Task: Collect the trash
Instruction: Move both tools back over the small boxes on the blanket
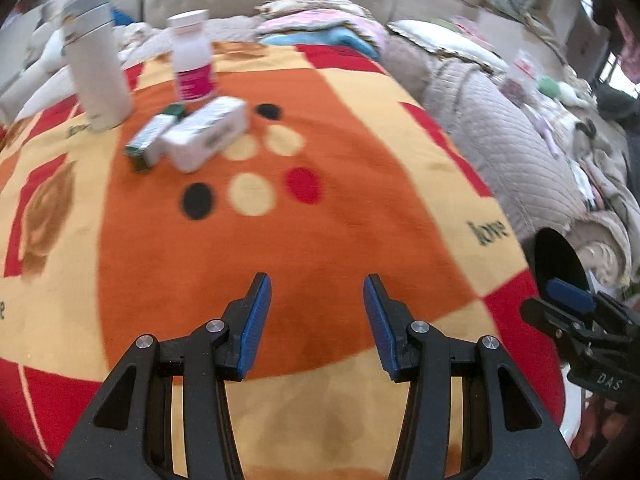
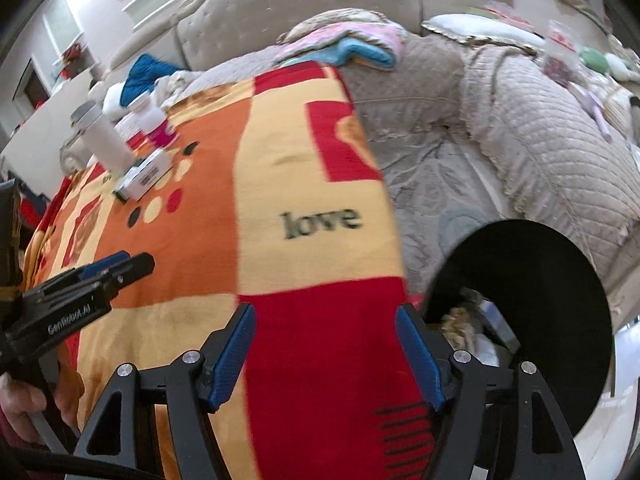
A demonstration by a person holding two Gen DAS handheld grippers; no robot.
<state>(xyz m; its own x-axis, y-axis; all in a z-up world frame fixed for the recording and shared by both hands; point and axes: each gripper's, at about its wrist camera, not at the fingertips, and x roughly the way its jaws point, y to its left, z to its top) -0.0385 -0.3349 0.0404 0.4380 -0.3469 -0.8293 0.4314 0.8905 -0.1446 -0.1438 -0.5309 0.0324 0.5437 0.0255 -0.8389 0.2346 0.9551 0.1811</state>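
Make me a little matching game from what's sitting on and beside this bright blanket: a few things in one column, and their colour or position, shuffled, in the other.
Things:
1. tall canister
2. pill bottle
3. white carton
4. bin

Descriptions:
A. lying on its side on the blanket
B. black, standing off the blanket's edge with rubbish inside
C. upright, with a pink label
D. upright, plain white, with a grey lid

Pairs: 1-D, 2-C, 3-A, 4-B
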